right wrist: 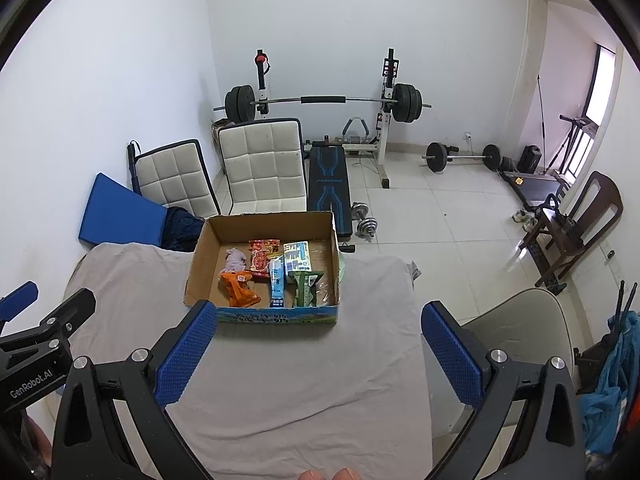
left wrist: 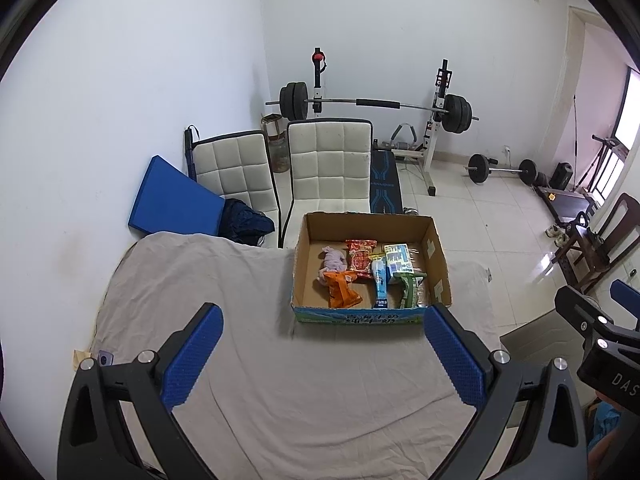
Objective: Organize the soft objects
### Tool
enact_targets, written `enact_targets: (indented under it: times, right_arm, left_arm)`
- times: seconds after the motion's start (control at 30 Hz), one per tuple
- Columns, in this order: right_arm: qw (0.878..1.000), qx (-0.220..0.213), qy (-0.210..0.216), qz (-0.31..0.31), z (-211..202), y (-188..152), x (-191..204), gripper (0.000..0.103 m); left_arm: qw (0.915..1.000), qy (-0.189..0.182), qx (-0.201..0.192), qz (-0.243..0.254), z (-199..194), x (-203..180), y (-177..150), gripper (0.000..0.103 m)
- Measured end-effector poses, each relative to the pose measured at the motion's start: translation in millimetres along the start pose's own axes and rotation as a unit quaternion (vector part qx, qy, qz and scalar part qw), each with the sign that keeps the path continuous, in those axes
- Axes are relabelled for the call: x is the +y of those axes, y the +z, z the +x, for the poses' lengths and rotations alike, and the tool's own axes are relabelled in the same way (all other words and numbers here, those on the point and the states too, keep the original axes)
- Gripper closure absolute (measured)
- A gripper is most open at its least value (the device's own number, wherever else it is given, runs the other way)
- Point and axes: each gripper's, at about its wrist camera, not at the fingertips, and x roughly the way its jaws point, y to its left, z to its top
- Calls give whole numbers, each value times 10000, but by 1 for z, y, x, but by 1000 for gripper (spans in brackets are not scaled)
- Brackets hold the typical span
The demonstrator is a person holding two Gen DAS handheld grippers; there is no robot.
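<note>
An open cardboard box (left wrist: 438, 258) (right wrist: 200, 256) stands on the cloth-covered table (left wrist: 208, 288) (right wrist: 132, 280). Inside lie a pink soft toy (left wrist: 331, 265) (right wrist: 234, 261), an orange snack bag (left wrist: 341, 289) (right wrist: 239, 289), a red snack bag (left wrist: 361, 258) (right wrist: 262, 258), a blue-white pouch (left wrist: 379, 282) (right wrist: 277, 282), a green-white pack (left wrist: 398, 258) (right wrist: 297, 256) and a green bag (left wrist: 410, 290) (right wrist: 304, 288). My left gripper (left wrist: 324, 354) is open and empty, above the cloth in front of the box. My right gripper (right wrist: 316, 354) is open and empty, also in front of the box.
Two white padded chairs (left wrist: 328, 164) (right wrist: 262, 164) and a blue mat (left wrist: 172, 196) stand behind the table. A barbell rack (left wrist: 376, 104), a weight bench (right wrist: 328, 188) and dumbbells (right wrist: 364, 222) are on the tiled floor. A beige chair (right wrist: 524, 328) is at the table's right.
</note>
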Motion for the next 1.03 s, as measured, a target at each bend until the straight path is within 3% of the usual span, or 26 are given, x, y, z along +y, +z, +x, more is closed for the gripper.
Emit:
enact_targets:
  times: [1.03]
  right_arm:
    - [10000, -56, -28, -60, 1, 4, 2, 0]
  left_arm:
    - [10000, 19, -7, -89, 6, 0, 0, 0]
